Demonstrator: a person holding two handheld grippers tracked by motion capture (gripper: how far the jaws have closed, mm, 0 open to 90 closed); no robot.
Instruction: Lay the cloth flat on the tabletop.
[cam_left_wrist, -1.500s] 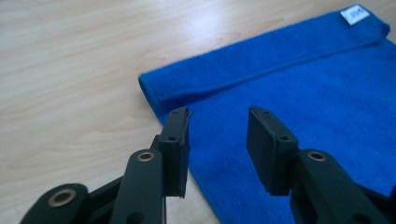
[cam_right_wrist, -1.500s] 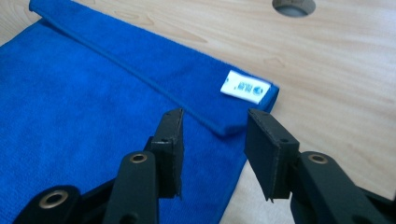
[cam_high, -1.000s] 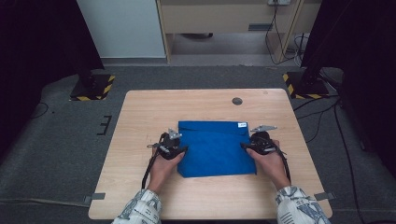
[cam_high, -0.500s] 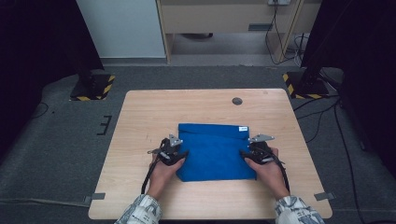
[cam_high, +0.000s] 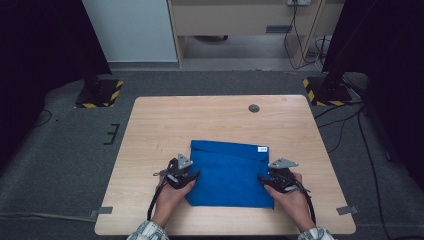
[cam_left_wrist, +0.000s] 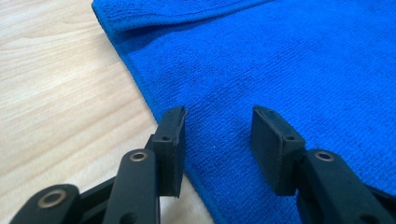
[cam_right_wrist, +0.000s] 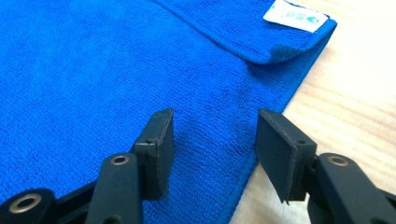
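1. While the folded blue cloth (cam_high: 227, 172) lies on the near half of the tabletop (cam_high: 165, 120), the left claw (cam_high: 183, 176) and right claw (cam_high: 272, 180) hover at its side edges, jaws parted, gripping nothing.
2. Risk, as judged: either claw may pinch a single layer or slip off the cloth's hem, skewing the next fold.
3. From the right gripper view, a white label (cam_right_wrist: 295, 15) marks the cloth's far corner; the left gripper view shows the folded flap's edge (cam_left_wrist: 154, 21) instead.
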